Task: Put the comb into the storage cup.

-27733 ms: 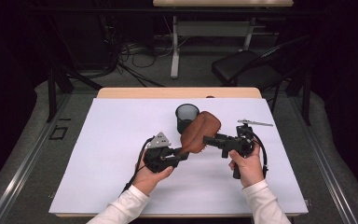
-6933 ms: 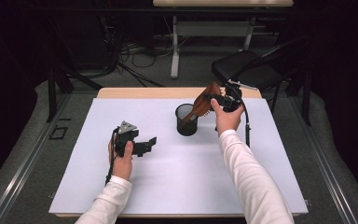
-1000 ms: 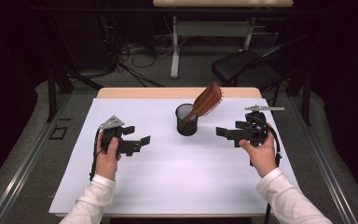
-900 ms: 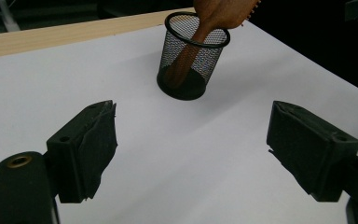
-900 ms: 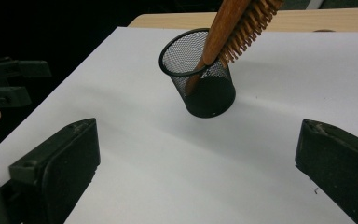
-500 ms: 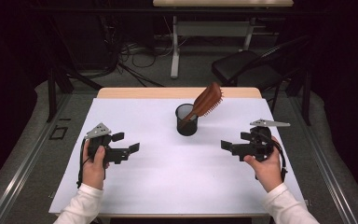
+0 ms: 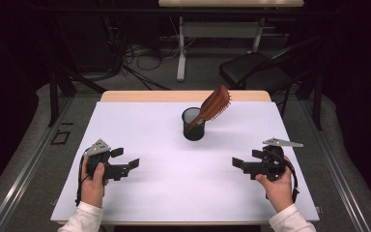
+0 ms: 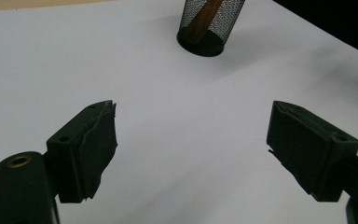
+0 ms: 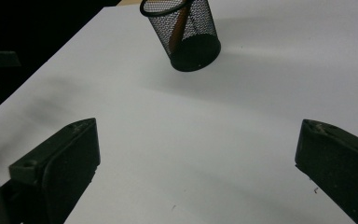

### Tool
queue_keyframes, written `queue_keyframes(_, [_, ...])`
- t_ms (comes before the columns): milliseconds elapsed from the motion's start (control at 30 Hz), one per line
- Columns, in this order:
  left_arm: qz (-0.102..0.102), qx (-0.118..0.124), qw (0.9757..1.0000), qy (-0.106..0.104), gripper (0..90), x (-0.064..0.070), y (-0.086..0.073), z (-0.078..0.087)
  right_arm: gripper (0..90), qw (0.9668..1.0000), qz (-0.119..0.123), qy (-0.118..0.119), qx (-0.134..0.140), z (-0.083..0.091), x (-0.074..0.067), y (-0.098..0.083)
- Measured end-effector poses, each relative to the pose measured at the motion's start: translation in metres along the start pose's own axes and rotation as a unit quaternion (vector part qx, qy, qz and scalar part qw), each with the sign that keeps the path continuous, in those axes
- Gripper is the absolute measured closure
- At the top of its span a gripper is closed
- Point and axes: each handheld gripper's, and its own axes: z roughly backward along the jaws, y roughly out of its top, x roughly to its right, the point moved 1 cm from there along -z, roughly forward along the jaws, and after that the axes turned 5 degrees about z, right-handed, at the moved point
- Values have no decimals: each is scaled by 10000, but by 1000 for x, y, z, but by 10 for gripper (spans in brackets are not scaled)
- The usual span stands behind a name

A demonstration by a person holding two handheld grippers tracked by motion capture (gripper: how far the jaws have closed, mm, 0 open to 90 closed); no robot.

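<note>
A black mesh cup stands near the back middle of the white table. A brown wooden hairbrush leans in it, handle down, bristle head sticking out to the upper right. My left gripper hovers low at the front left, jaws open and empty, pointing right. My right gripper hovers at the front right, jaws open and empty, pointing left. In the left gripper view the cup sits far ahead of the spread jaws. The right gripper view has the cup beyond its wide jaws.
A wooden strip edges the table's far side. Behind it stand a black chair and a desk leg with cables on the floor. Dark floor rails run along both sides of the table.
Both hands have drawn back toward the table's front edge and sunk lower, the left gripper drifting outward to the left. The brush and cup have not moved.
</note>
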Motion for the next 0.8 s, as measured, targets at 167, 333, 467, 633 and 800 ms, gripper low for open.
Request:
queue_keyframes(167, [-48, 54, 9999, 92, 160, -2, -7, 2, 0, 10000, -76, -33, 7, 0, 3, -12])
queue_keyframes(333, [-40, 111, 9999, 113, 160, -4, -10, 2, 0, 9998, -75, -134, 89, 2, 5, -23])
queue_keyframes(467, [-7, 146, 9998, 128, 160, -7, -13, 2, 0, 9996, -75, -213, 177, 2, 8, -30])
queue_keyframes(633, [24, 146, 9997, 178, 160, -13, -18, 1, 0, 9989, -225, -207, 343, 2, 14, -38])
queue_keyframes(800, [33, 134, 9998, 169, 160, -15, -21, -2, 0, 9985, -134, -372, 378, 5, 19, -42])
